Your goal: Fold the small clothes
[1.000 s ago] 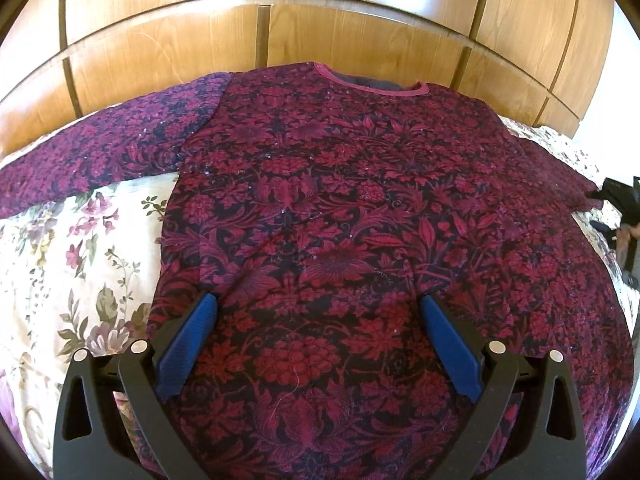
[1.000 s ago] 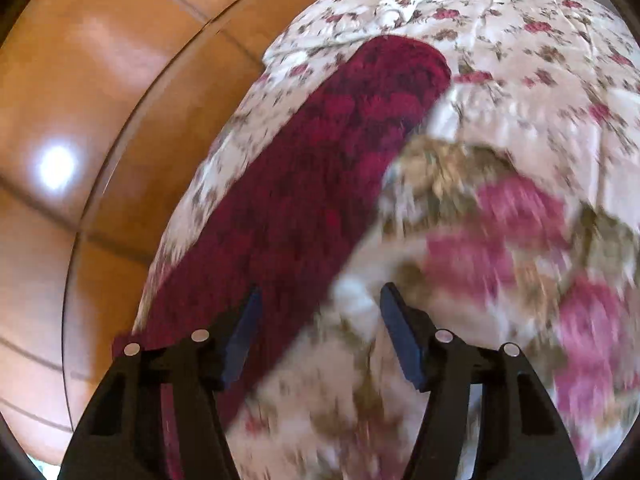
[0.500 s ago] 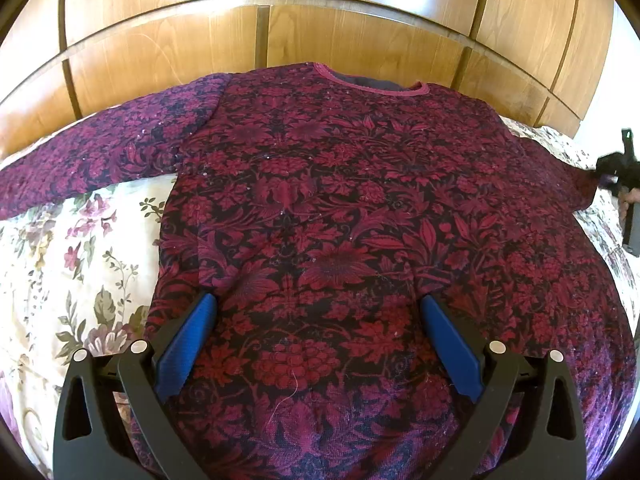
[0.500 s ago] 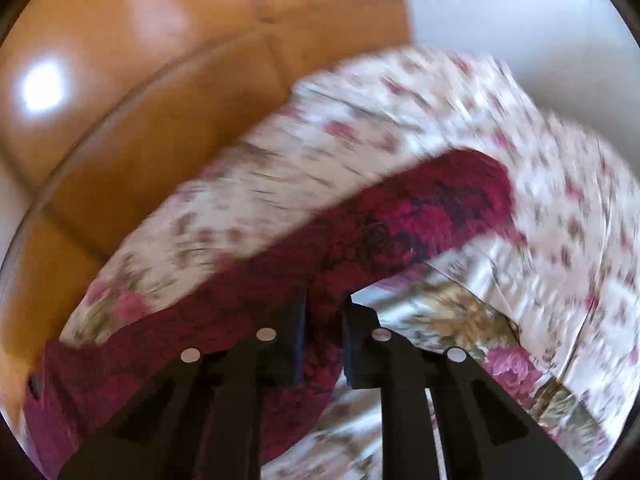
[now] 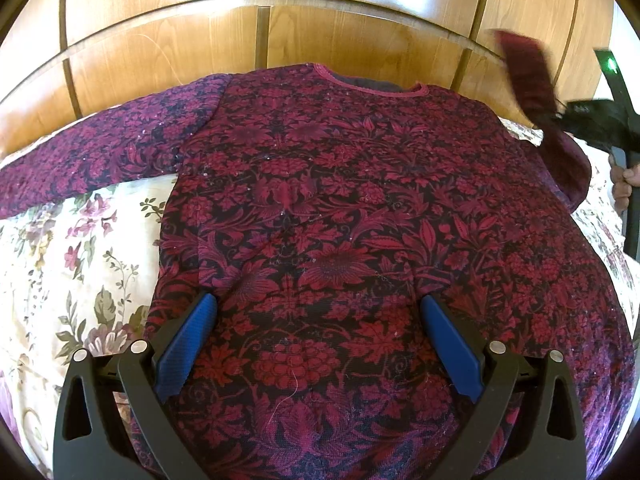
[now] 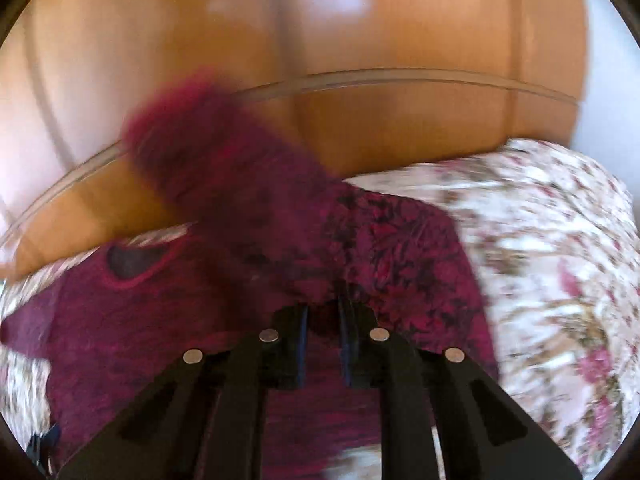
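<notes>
Fold barely begun: right gripper (image 6: pixel 322 316) clamped on sleeve (image 6: pixel 280 216), lifted above flat top (image 5: pixel 360 240); left gripper (image 5: pixel 318 322) apart, idle; everything else left.

- Left wrist cam sat low over the hem end of the shirt (image 5: pixel 320 208), looking along the left gripper (image 5: pixel 316 320) fingers toward the neckline and wooden headboard (image 5: pixel 360 32). Close, sharp, most of the garment filled the view.
- Right wrist cam sat at the shirt's sleeve side, looking across the floral bedspread (image 6: pixel 560 248) at the same headboard (image 6: pixel 400 128). Very near the cloth, heavy motion blur.
- Shared: shirt (image 6: pixel 140 320) with its neckline, the raised sleeve (image 5: pixel 528 72) (image 6: pixel 224 152), headboard, bedspread (image 5: pixel 60 264).
- Right gripper (image 5: pixel 592 120) showed at the left cam's right edge; its own cam had it at bottom centre (image 6: pixel 322 320).
</notes>
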Tool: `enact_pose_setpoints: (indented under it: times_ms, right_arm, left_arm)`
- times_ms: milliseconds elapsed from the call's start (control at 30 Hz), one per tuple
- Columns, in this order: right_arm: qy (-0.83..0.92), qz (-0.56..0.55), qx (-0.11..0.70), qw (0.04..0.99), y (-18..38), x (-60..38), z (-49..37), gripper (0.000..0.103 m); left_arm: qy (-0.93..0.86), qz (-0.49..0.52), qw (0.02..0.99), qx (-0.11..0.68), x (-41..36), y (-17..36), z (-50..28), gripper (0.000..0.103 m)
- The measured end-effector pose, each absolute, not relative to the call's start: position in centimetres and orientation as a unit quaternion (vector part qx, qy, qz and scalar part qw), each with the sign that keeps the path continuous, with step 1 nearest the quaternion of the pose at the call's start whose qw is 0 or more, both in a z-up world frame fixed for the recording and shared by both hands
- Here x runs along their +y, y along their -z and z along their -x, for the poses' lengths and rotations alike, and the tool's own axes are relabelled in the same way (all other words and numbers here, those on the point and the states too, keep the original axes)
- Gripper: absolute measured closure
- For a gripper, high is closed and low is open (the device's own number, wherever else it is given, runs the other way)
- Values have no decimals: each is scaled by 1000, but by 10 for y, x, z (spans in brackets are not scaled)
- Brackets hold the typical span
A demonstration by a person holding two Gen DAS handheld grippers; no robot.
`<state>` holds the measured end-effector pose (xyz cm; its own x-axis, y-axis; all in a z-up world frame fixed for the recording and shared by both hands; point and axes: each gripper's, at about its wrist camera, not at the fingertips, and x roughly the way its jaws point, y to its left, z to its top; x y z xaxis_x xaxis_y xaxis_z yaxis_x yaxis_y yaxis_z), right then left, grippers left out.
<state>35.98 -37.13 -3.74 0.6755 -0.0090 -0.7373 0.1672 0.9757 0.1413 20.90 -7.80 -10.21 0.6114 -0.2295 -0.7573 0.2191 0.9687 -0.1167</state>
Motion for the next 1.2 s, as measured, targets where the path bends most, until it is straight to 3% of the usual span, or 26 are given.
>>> enact_pose_setpoints:
  times_ms: [233,333,367,400,467,567,700,900,1067,1100,1133,1200]
  right_arm:
    - [-53,-56,439,895,60,-253,-370,92]
    - [-81,-32,453,887,68,-219,-366,80]
    - [-87,-22,454,886,69,-213,-363,73]
    - [-92,-11,455,886,69,-208,-359,51]
    - [-105,-14,444,890,65,-208,-343,26]
    - [-112,-19,432,895,58,-214,-317,24]
    - [-93,-44,439,893,60,-250,-287,20]
    - [-39,-131,463,876,84,-302,-261,20]
    - [-44,-215,430,876,79,-331,-260,13]
    - [-49,-237,422,874,79,-335,-264,12]
    - [-52,-254,417,871,79,-340,-267,12]
    - [-53,-277,414,866,80,-346,-278,11]
  left_arm:
    - [129,14,898,422,-74,102,-209,4]
    - [132,20,896,423,-71,102,-209,4]
    - [133,21,895,425,-70,103,-210,4]
    - [135,21,893,428,-69,102,-211,4]
    - [138,8,887,441,-71,100,-216,4]
    - [150,18,880,451,-68,91,-222,4]
    - [189,114,868,446,-51,76,-246,4]
    - [195,230,828,473,-52,75,-318,23]
    - [193,208,819,498,-87,76,-368,26]
    - [187,202,822,498,-91,77,-370,42]
    - [184,193,825,499,-97,77,-376,66]
    - [183,182,827,499,-103,74,-382,91]
